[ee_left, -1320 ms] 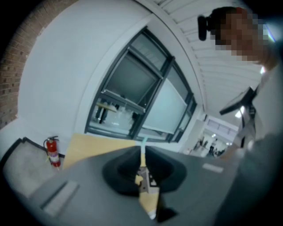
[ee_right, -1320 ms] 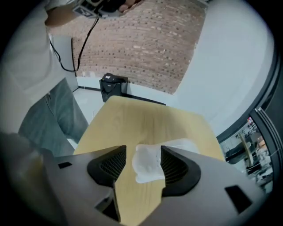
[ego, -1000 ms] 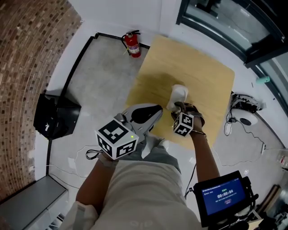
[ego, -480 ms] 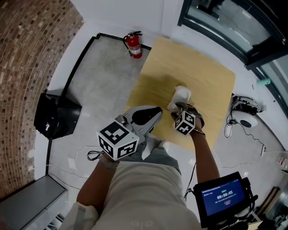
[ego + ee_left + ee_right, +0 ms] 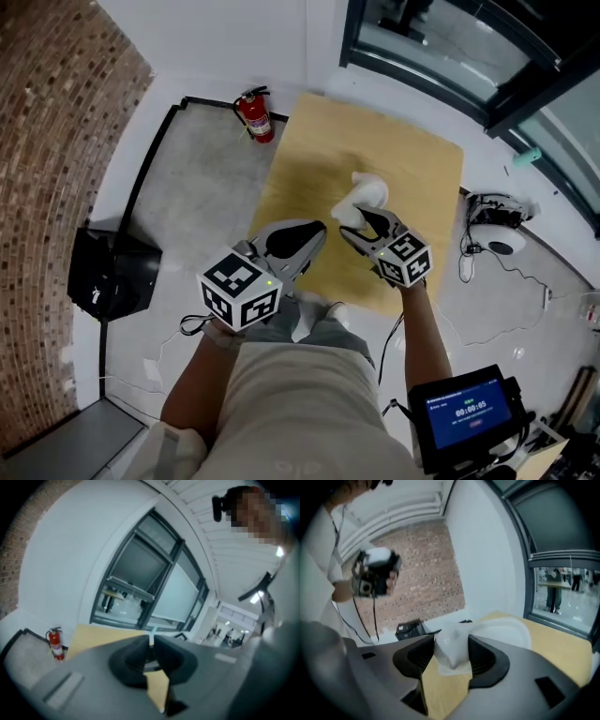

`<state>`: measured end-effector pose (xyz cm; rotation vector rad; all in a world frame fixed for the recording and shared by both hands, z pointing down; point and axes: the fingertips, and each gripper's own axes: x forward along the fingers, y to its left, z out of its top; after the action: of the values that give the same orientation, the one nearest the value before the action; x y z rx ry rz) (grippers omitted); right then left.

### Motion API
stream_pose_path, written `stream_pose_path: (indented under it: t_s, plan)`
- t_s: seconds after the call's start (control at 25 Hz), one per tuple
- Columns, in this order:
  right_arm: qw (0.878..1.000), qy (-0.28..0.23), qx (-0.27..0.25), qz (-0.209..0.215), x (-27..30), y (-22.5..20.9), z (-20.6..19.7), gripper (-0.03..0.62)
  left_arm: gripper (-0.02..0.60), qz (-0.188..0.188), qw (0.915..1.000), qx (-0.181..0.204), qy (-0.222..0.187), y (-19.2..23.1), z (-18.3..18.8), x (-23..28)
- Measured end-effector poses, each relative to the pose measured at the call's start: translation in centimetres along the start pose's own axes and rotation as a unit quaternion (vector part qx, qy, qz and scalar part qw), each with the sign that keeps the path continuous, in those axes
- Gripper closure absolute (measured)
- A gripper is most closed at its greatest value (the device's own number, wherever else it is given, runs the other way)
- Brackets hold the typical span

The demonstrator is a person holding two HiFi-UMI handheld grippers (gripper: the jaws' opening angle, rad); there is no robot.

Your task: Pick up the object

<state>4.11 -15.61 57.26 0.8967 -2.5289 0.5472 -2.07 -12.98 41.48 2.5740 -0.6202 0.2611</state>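
Note:
A white, soft-looking object (image 5: 364, 198) hangs above the light wooden table (image 5: 412, 159), lifted off its top. My right gripper (image 5: 358, 223) is shut on the near end of it. In the right gripper view the white object (image 5: 454, 646) is pinched between the two black pads, and its wider part spreads out beyond them. My left gripper (image 5: 298, 246) is held over the table's near left edge, apart from the object. Its jaws are together with nothing between them (image 5: 151, 652).
A red fire extinguisher (image 5: 255, 115) stands on the floor at the table's far left corner. A black box (image 5: 111, 277) sits on the floor to the left. Cables and a round white device (image 5: 497, 239) lie to the table's right. A screen (image 5: 467, 412) is at bottom right.
My right gripper has risen and tilted with the white object in it, so the object is now clear of the table. The left gripper has barely moved.

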Motion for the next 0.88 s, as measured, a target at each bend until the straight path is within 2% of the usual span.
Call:
stream_pose_path:
  t_s: [0.08,0.16,0.24,0.32,0.4,0.48,0.52,0.6,0.72,0.88]
  plan:
    - [0.994,-0.092,0.049,0.023,-3.4,0.8,4.5,0.37,0.555,-0.009,0.9999,0.001,-0.012,-0.2,1.3,0.2]
    - [0.975,-0.192,0.092,0.066,-8.0,2.1,9.2,0.37,0.555,-0.022,0.9994,-0.002,-0.028,-0.6,3.0,0.3]
    - [0.943,-0.286,0.111,0.126,-13.0,4.0,13.3,0.37,0.555,-0.039,0.9982,-0.003,-0.047,-1.1,5.0,0.5]
    - [0.909,-0.364,0.106,0.174,-18.0,5.6,16.7,0.37,0.555,-0.057,0.9959,0.0,-0.07,-2.1,7.3,1.1]
    - [0.882,-0.418,0.096,0.196,-22.4,6.8,19.2,0.37,0.555,-0.079,0.9918,0.003,-0.1,-3.7,9.9,1.7]
    - [0.862,-0.456,0.09,0.202,-25.5,7.9,21.2,0.37,0.555,-0.105,0.9862,0.002,-0.128,-5.5,12.4,1.7]
    - [0.855,-0.469,0.086,0.202,-26.4,8.5,22.0,0.37,0.555,-0.116,0.9835,0.003,-0.139,-6.1,13.3,1.5]
    - [0.852,-0.481,0.071,0.194,-27.4,9.3,22.6,0.37,0.555,-0.132,0.98,0.008,-0.149,-6.9,14.2,1.5]
    - [0.851,-0.489,0.062,0.183,-27.9,9.4,22.7,0.37,0.555,-0.145,0.9785,0.016,-0.145,-7.6,14.3,2.5]
    - [0.839,-0.508,0.078,0.176,-28.6,8.8,22.8,0.37,0.555,-0.153,0.9779,0.025,-0.14,-8.1,14.0,3.2]
